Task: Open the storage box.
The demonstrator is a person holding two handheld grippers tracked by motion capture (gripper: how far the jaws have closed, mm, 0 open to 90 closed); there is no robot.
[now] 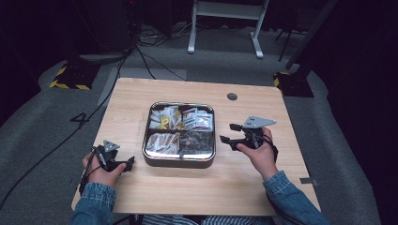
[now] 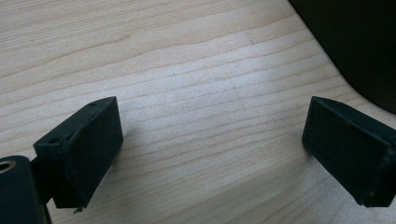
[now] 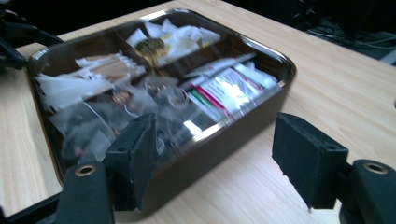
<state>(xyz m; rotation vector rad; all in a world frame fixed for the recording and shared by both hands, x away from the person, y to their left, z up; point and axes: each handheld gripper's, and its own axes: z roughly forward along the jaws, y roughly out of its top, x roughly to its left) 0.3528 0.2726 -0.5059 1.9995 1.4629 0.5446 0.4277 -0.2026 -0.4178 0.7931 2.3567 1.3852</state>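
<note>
Dim room, grey carpet (image 1: 42, 122)

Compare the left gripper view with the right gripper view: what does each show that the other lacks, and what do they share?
Left gripper view: bare wood grain between the open jaws of the left hand-held gripper, with a dark shape at the upper right corner that I cannot identify.

Right gripper view: the right hand-held gripper, jaws open, facing the four-compartment tray of wrapped packets.

Both: the light wooden table under a pair of spread black jaws with nothing gripped.
</note>
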